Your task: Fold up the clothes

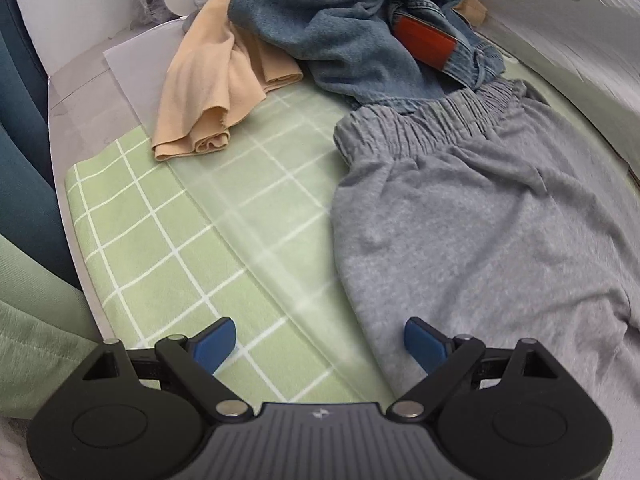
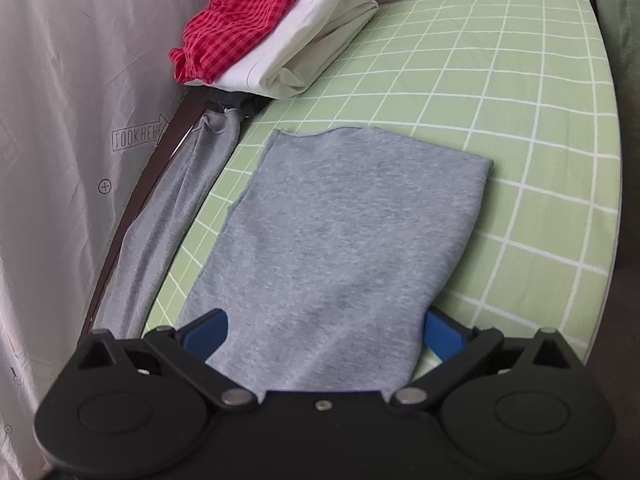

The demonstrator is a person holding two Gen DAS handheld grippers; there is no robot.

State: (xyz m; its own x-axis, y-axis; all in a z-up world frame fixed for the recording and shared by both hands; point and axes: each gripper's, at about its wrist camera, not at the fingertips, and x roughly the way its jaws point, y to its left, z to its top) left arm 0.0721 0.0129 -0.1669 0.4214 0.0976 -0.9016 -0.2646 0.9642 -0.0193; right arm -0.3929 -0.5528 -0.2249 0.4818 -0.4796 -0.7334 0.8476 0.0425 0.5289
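Note:
Grey sweatpants (image 1: 480,216) lie on a green checked cloth (image 1: 168,248), waistband toward the far side. My left gripper (image 1: 320,346) stands open above the pants' left edge, one blue pad over the cloth and one over the grey fabric. In the right wrist view a grey pant leg (image 2: 340,232) lies flat on the green checked cloth (image 2: 520,140). Its near end runs between the fingers of my right gripper (image 2: 326,340), which stands open around it. A second grey leg (image 2: 172,220) droops along the left edge by the curtain.
A pile of blue denim with a red patch (image 1: 360,28) and a beige garment (image 1: 216,80) sit at the far side. A red checked garment (image 2: 244,20) rests on folded white cloth (image 2: 316,40) at the back left. A printed white curtain (image 2: 80,120) borders the left.

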